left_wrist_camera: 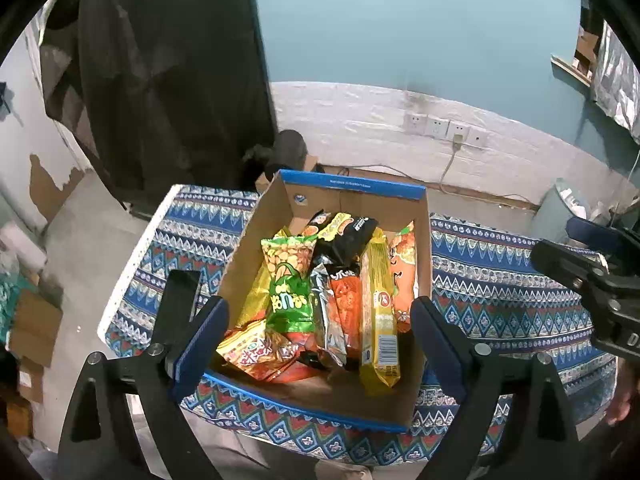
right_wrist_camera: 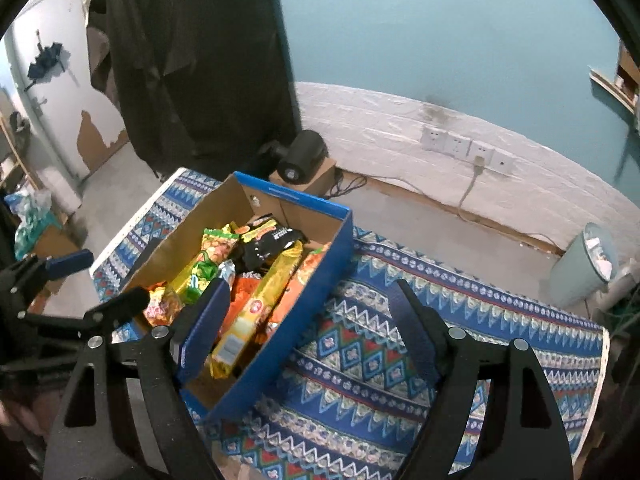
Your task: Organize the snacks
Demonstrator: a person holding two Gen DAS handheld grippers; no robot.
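1. You hold the left gripper [left_wrist_camera: 320,328] above the near end of a cardboard box [left_wrist_camera: 352,194]. Its two blue-padded fingers [left_wrist_camera: 202,340] stand wide apart, with nothing between them but the view down into the box.
2. You hold the right gripper [right_wrist_camera: 308,320] to the right of the box, over the patterned cloth. Its jaws also stand apart and grip nothing. Its left finger [right_wrist_camera: 202,328] shows in front of the box's near right wall.
3. The box has a blue outer wall and rim and a plain brown inside. It sits on a table [right_wrist_camera: 400,344] covered with a blue, red and white patterned cloth.
4. The snacks [left_wrist_camera: 320,300] all lie inside the box, packed side by side and partly overlapping.
5. Among them you can make out a green packet [left_wrist_camera: 290,280], a long yellow packet [left_wrist_camera: 378,312], a black packet [left_wrist_camera: 348,236], a silver-edged packet [left_wrist_camera: 324,312] and several orange ones [left_wrist_camera: 402,276].
6. The cloth around the box carries no loose packets that either view shows.
7. Beyond the table is a teal wall above a white band with wall sockets [left_wrist_camera: 446,128], and a pale bin [left_wrist_camera: 560,208] stands on the floor at the right.
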